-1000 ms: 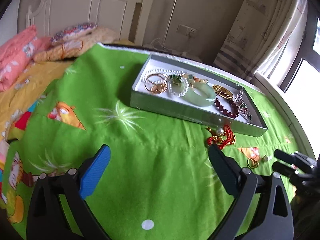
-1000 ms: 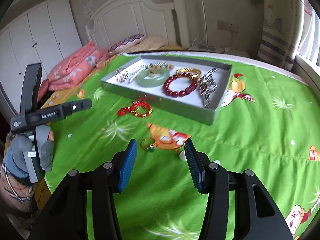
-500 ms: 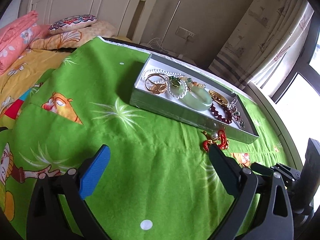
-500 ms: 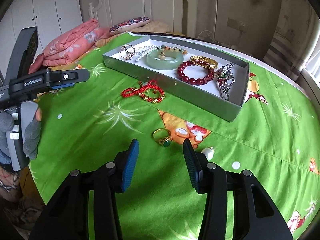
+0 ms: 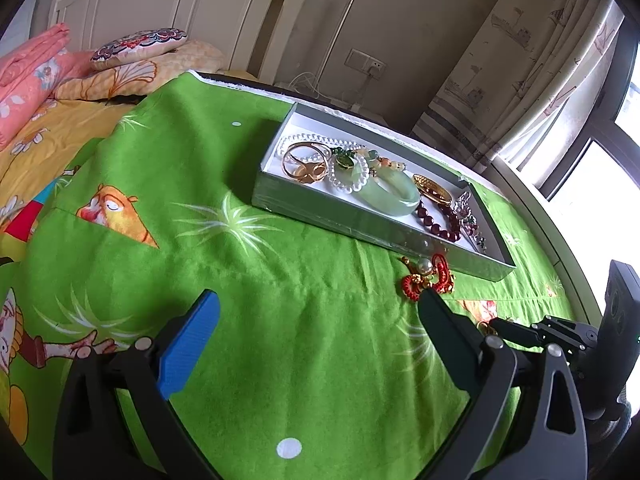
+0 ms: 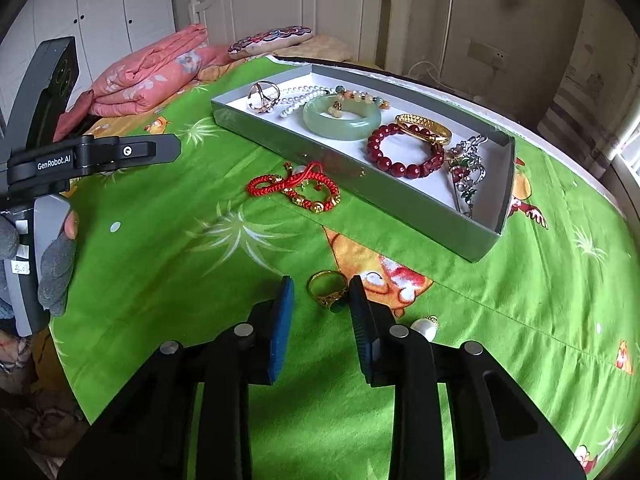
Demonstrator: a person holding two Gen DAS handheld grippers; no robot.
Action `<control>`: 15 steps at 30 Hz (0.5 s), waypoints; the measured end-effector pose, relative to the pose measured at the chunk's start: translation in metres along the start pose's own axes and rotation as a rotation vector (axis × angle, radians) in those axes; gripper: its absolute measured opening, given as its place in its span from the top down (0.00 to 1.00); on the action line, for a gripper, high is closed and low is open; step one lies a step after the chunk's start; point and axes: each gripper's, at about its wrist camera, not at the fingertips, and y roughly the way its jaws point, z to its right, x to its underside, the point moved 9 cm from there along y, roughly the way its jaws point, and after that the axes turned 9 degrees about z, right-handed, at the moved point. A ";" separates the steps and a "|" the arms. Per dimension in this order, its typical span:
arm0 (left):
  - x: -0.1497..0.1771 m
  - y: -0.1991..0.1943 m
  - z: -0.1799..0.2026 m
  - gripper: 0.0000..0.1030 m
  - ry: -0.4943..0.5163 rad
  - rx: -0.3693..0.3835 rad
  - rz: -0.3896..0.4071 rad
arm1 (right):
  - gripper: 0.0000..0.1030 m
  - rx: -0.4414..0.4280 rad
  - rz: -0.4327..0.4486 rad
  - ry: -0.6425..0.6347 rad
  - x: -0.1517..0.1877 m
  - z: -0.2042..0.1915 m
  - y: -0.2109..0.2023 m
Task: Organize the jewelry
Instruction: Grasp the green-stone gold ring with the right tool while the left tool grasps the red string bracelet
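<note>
A: Well, left gripper [image 5: 316, 316] at lower centre of its view, jaws wide, holding nothing.

B: Right gripper [image 6: 321, 294] part-open, bracketing the gold ring [image 6: 329, 287] at lower centre. Ring lies flat on soft cloth [image 6: 180, 264]; pads may skid it, or snag fabric. Tray [image 6: 486, 240] upper right.

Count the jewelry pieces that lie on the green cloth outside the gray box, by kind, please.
Red cord bracelets: 1 tangled bunch; the number of cords is unclear
Gold ring with green stone: 1
Pearl piece: 1
Total: 3
</note>
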 end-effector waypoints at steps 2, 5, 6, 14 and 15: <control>0.001 0.000 0.000 0.04 0.000 -0.001 -0.001 | 0.81 0.005 0.001 0.007 0.000 0.001 -0.001; 0.001 0.000 0.000 0.04 0.002 -0.002 -0.002 | 0.82 0.005 0.005 0.014 0.001 0.003 -0.003; 0.001 0.001 0.001 0.04 0.004 -0.002 -0.003 | 0.83 0.005 0.007 0.013 0.001 0.003 -0.003; 0.012 0.002 0.025 0.05 0.161 0.007 -0.050 | 0.84 0.000 0.046 0.051 0.002 0.010 -0.017; 0.014 0.001 0.033 0.06 0.203 0.008 -0.047 | 0.84 -0.001 0.053 0.058 0.002 0.012 -0.019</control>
